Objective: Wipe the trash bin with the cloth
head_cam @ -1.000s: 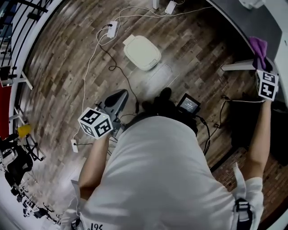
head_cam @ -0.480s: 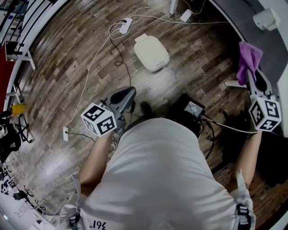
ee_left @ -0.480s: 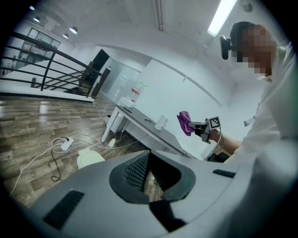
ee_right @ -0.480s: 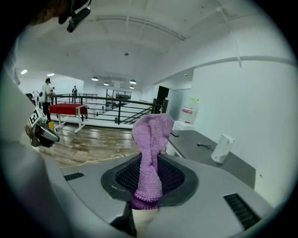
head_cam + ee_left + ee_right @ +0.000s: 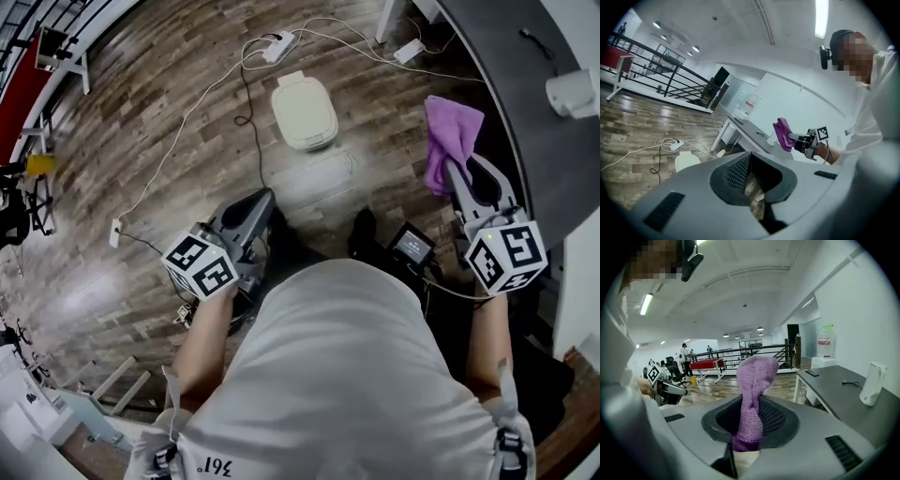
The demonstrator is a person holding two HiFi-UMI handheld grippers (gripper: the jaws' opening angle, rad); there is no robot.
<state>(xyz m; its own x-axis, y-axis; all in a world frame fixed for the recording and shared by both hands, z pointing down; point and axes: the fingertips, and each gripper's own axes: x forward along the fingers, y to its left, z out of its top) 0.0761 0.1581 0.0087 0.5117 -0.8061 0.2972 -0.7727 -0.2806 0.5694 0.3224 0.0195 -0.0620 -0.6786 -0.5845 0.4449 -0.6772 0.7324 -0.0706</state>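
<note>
The left gripper (image 5: 249, 204) stays low in front of the person, clenched on nothing. The white trash bin (image 5: 305, 111) stands on the wooden floor (image 5: 141, 150), lid shut. The right gripper (image 5: 457, 176), grasping the purple cloth (image 5: 451, 139), has swung inward from the counter (image 5: 525, 112), still apart from the bin.

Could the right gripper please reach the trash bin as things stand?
Probably yes, with a stoop: only bare floor lies between the right gripper, shut on the cloth, and the trash bin.
</note>
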